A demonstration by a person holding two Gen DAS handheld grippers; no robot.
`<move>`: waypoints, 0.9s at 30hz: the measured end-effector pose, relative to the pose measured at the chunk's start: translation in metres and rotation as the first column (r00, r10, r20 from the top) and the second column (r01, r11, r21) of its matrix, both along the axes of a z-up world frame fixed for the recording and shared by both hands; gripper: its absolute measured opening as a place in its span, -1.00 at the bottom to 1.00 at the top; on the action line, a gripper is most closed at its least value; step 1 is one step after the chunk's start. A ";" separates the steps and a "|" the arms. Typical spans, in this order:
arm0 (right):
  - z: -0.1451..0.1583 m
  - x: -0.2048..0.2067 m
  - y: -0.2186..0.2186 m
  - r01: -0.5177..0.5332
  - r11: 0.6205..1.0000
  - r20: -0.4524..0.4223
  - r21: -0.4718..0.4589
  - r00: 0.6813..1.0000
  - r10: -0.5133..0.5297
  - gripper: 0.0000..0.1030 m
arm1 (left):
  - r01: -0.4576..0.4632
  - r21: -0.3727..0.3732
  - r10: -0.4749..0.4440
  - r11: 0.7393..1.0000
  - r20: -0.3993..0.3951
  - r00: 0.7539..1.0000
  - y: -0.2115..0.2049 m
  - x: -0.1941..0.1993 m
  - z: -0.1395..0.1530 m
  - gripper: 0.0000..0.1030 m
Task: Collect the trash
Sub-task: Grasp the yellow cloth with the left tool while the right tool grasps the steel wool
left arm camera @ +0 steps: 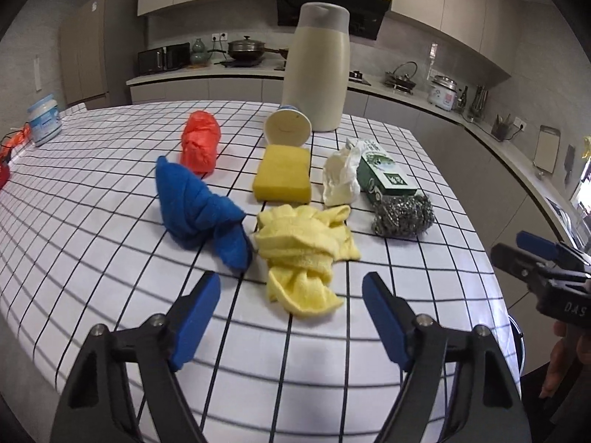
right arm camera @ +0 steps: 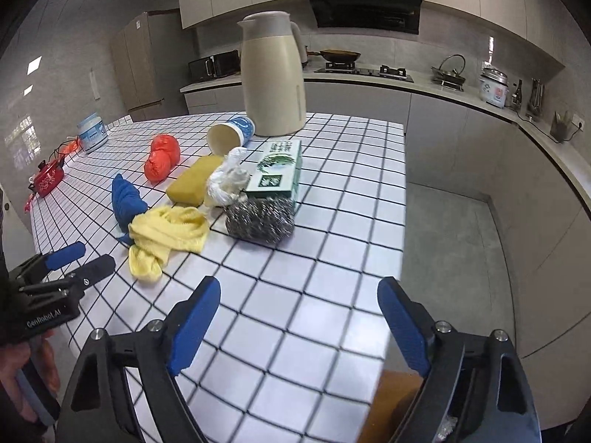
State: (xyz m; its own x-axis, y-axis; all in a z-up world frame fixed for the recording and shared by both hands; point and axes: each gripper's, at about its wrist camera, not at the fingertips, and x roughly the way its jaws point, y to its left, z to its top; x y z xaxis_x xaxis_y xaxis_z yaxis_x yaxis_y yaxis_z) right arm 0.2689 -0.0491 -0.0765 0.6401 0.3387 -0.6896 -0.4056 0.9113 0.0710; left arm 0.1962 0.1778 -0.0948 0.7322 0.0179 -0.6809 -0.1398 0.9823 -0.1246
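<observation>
My left gripper (left arm camera: 290, 295) hangs over the near edge of the table (left arm camera: 92, 243), jaws spread wide, nothing between the ribbed blue pads. My right gripper (right arm camera: 299, 302) is the same: jaws apart, empty, above bare grid-patterned cloth near the table's right edge.

Just ahead of the left pads: a crumpled yellow cloth (left arm camera: 306, 254), soft terry, bunched in folds. To its left, touching it, a blue cloth (left arm camera: 201, 214) wadded into a rough cone. Ahead and right of the left gripper, a steel-wool scourer (left arm camera: 402, 216), a shiny wiry puck, ahead and left of my right gripper.

Beyond those: a yellow sponge (left arm camera: 282, 173), a porous rectangular block; right of it a scrunched white plastic bag (left arm camera: 341, 179); then a green-and-white carton (left arm camera: 384, 171) lying flat, its near end touching the scourer. Left of the sponge, a knotted orange plastic bag (left arm camera: 199, 140), glossy and wrinkled.

Farther: a paper cup (left arm camera: 288, 127) on its side, mouth toward me, just behind the sponge. Behind it, an upright cream jug (left arm camera: 317, 70), smooth, grey lid. Far left, a white lidded tub (left arm camera: 44, 120).
</observation>
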 end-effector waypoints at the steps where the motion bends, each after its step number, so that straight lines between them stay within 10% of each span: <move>1: -0.002 0.006 0.008 -0.003 1.000 -0.003 -0.002 1.000 0.003 0.67 | 0.010 -0.007 -0.010 1.000 -0.004 1.000 0.002 0.008 -0.002 0.51; 16: -0.044 0.086 0.073 -0.040 0.999 -0.099 -0.007 0.994 0.039 0.52 | 0.070 -0.044 -0.073 0.997 -0.063 0.995 0.014 0.060 -0.027 0.32; 27: -0.052 0.104 0.075 -0.060 0.998 -0.144 0.029 0.988 0.063 0.13 | 0.124 -0.082 -0.128 0.989 -0.046 0.991 0.005 0.062 -0.020 -0.29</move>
